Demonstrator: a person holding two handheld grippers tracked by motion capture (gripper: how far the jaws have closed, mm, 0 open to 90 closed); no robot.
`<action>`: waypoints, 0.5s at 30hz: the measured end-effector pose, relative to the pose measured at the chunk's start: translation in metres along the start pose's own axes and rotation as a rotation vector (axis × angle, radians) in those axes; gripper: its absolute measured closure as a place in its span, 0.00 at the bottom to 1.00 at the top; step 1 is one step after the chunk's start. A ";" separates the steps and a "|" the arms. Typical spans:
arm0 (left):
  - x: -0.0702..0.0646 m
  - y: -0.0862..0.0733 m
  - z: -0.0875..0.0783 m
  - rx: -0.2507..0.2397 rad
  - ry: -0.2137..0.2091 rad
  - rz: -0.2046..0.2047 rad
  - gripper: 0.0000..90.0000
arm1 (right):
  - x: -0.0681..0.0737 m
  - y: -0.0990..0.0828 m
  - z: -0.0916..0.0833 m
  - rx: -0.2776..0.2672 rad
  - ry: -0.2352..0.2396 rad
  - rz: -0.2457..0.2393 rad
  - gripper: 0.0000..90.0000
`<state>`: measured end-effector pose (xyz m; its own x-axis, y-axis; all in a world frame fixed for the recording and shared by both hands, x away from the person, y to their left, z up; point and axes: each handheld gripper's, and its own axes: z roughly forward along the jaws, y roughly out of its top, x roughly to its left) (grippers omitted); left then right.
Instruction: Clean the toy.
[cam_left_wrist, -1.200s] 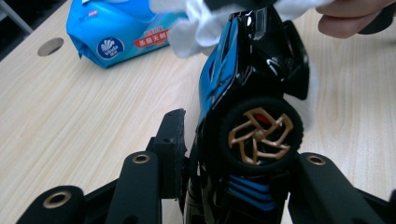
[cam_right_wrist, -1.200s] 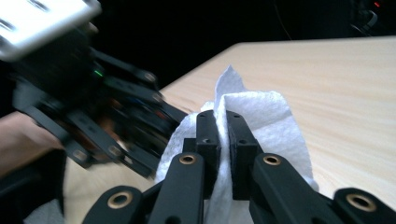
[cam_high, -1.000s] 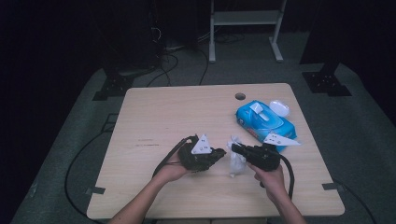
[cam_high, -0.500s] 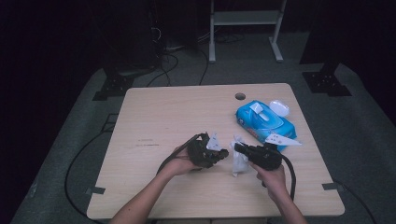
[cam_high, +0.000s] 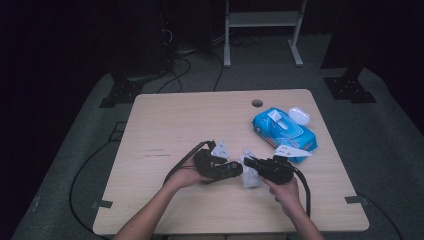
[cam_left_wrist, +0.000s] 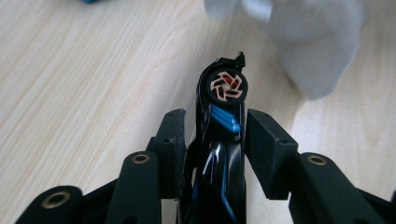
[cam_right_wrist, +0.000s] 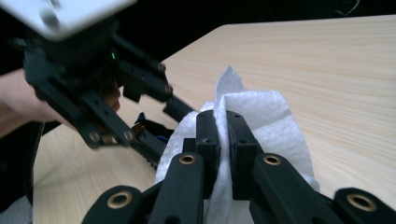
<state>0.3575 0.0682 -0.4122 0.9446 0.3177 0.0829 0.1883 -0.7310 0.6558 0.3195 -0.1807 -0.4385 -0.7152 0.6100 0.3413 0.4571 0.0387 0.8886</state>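
The left hand-held gripper has just let its jaws out a tiny bit. The small black gadget sits between them, so I think the squeeze is only getting softer, not letting go. Both hands have hardly moved from a second ago. The right hand-held gripper has its jaws pressed tight on a white wet wipe, which hangs just at three o'clock from the gadget, near the front middle of the worktop. It looks like the wiping is about to go on. The gadget is hard and shiny, with blue stripes and a round end with a copper swirl. The wipe is soft and crumpled. The blue pack of wipes lies at two o'clock, smooth and puffy.
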 end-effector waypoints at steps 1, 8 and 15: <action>0.003 -0.003 -0.006 -0.033 -0.011 -0.022 0.62 | 0.001 0.000 0.003 0.008 0.003 -0.003 0.94; 0.024 -0.023 -0.019 -0.094 -0.022 -0.131 0.58 | 0.006 0.000 0.028 0.060 0.000 -0.034 0.94; 0.027 -0.034 -0.017 -0.141 -0.084 -0.216 0.57 | 0.007 -0.003 0.035 0.097 -0.009 -0.058 0.94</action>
<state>0.3724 0.1119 -0.4190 0.9068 0.4012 -0.1294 0.3540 -0.5583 0.7503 0.3310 -0.1490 -0.4494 -0.7375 0.6112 0.2874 0.4646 0.1503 0.8727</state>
